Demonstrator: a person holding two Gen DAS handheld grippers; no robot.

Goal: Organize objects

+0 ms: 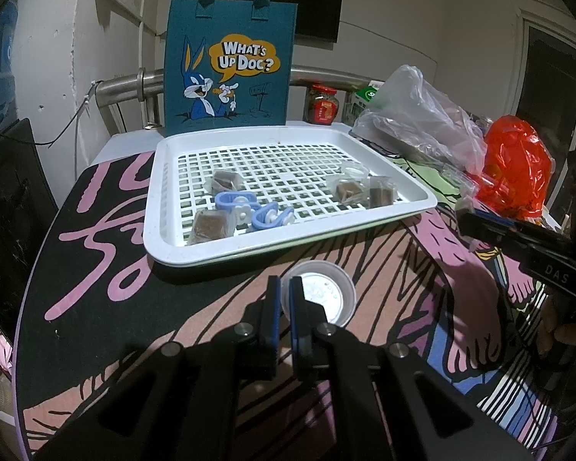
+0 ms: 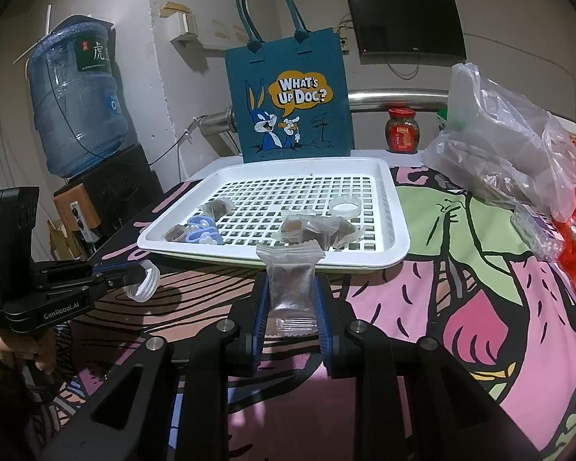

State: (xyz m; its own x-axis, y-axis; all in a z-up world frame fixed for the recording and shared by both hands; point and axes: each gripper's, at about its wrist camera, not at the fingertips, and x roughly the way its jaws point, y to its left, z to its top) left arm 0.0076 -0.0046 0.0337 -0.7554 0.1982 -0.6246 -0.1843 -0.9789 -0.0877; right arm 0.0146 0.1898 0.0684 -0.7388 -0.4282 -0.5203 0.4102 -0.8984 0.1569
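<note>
Tray [image 1: 411,188]: white, perforated, on the printed table cover [image 1: 96,269], in front of the blue tote bag [image 1: 230,69]; it still carries most of the small goods.

Wrapped brown sweets on tray: four visible from the left wrist view, namely one near the front left corner [image 1: 211,224], one further back [image 1: 226,180], and two side by side at the right [image 1: 349,190] [image 1: 382,192].

Blue clips [image 1: 255,211]: a small cluster among the left-hand sweets, touching or nearly so (exact count hard to read).

Shallow clear lid or dish [image 2: 345,207]: at the right rear of the tray, apparently empty.

Left gripper [image 1: 286,288]: jaws pinched narrow on the near rim of a small clear cup [image 1: 322,292], which it holds off the tray, tilted on its side as the right wrist view shows; nothing seen inside.

Right gripper [image 2: 290,296]: jaws closed against the sides of a wrapped sweet [image 2: 291,284], held upright just short of the tray's near edge.

Work done: judged slight, since one sweet is lifted and one cup is in hand, neither yet joined.

Work left: likely to put the held sweet into the cup, then deal with the four sweets and the clips (the intended sorting is not certain from the task wording).

Bystanders: plastic bags [image 1: 422,123] [image 1: 518,165] and a jar [image 1: 321,103] at the right rear, not involved.
</note>
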